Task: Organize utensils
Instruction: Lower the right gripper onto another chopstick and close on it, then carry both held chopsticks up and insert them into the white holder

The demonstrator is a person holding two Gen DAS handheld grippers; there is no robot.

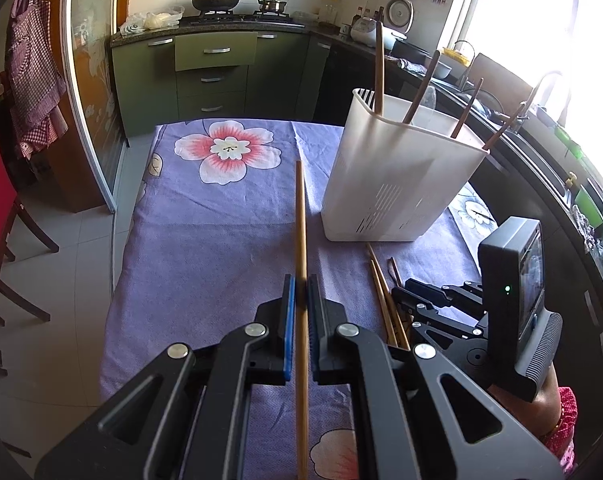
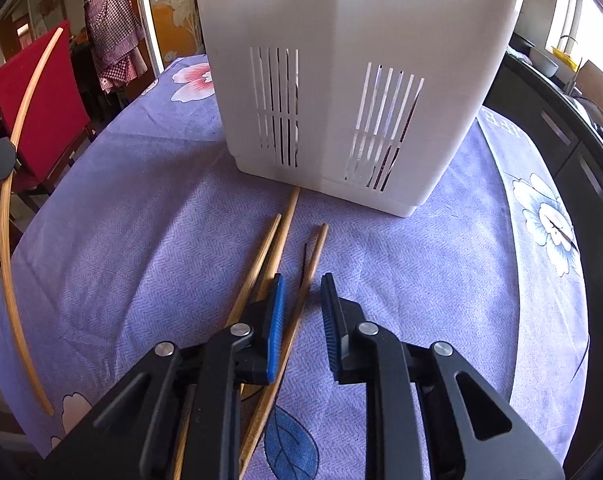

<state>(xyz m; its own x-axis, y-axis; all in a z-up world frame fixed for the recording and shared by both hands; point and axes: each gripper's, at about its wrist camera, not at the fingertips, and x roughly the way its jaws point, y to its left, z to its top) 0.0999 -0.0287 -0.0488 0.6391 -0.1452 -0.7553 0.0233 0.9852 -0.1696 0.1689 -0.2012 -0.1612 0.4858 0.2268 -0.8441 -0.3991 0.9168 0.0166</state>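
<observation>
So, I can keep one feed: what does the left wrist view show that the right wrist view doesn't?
Left only: brown chopsticks standing in the open-topped white slotted plastic holder. Right only: a light wooden chopstick lying between the open jaws of the right gripper. Both: the holder, the purple floral tablecloth, the bamboo chopstick clamped in the left gripper.

The holder (image 2: pixel 353 80) has its top cut off. The sticks (image 2: pixel 261 360) run under the right gripper (image 2: pixel 301 320).
</observation>
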